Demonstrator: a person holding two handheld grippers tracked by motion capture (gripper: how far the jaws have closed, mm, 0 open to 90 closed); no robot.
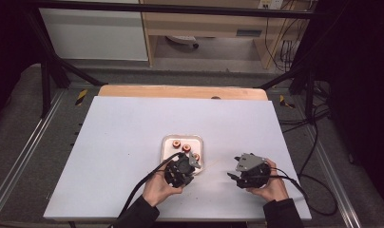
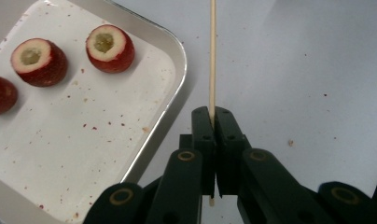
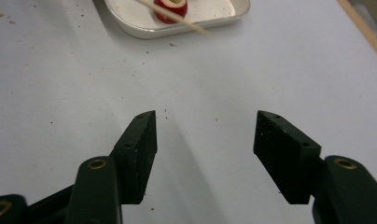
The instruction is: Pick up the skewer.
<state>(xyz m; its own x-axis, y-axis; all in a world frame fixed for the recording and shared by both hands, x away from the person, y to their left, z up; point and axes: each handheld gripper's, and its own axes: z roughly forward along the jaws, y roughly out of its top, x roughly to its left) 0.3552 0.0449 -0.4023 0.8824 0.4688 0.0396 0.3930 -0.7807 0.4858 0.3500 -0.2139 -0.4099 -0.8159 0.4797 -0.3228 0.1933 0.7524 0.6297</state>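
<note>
My left gripper (image 2: 213,112) is shut on a thin wooden skewer (image 2: 212,56), which sticks out straight ahead over the white table. Beside it lies a small metal tray (image 2: 84,140) holding three cored red fruit pieces (image 2: 109,49), with red crumbs scattered around them. In the high view the left gripper (image 1: 192,172) sits at the tray's (image 1: 167,142) near right corner, and the skewer (image 1: 208,166) points right toward my right gripper (image 1: 232,176). The right gripper (image 3: 205,126) stands open over bare table with nothing between its jaws; the tray (image 3: 144,28) and the skewer tip (image 3: 186,22) lie ahead of it.
The white table top (image 1: 133,133) spreads wide to the left and behind the tray. A wooden strip (image 1: 180,91) runs along its far edge. Black cables (image 1: 142,185) trail from both grippers toward the near edge. Dark frame bars and floor surround the table.
</note>
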